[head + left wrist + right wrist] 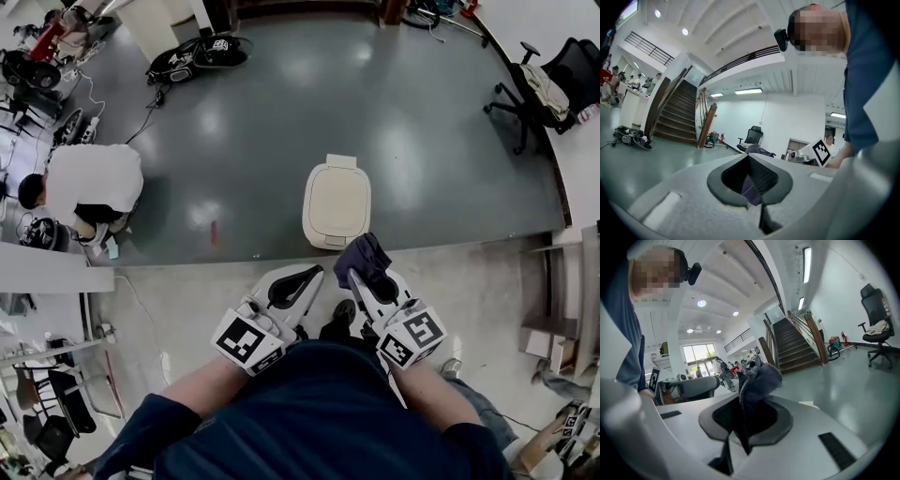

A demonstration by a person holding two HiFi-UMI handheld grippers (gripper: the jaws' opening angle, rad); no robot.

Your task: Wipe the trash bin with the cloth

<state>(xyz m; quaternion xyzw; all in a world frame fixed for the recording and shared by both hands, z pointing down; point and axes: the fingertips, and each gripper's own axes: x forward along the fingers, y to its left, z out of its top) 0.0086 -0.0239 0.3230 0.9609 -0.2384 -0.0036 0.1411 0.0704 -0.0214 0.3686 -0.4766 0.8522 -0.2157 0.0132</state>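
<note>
Close to the trash bin (pixel 337 204), on its near side, two grippers are held up side by side. The bin is cream and stands on the grey floor (pixel 281 112) with its lid down. Nothing is touching it.

The right gripper (pixel 361 281) is just below the bin's near edge in the head view. Its jaws are squeezed tight on the cloth (pixel 367 258). The cloth is dark blue and soft, and it sticks up out of the jaws in a bunch. In the right gripper view, the cloth (pixel 757 380) pokes up from the middle of the right gripper (pixel 750 413), pinched between the black pads.

The left gripper (pixel 307 277) is a little to the left of the bin's near corner. In the left gripper view, the left gripper (pixel 750 176) has its jaws pressed together. A small purple bit shows low between them, and I cannot tell what it is.

Far to the left of the bin, a person in a white top (pixel 94 178) bends down low. Far to the right of the bin and further back, a black office chair (pixel 553 84) stands.
</note>
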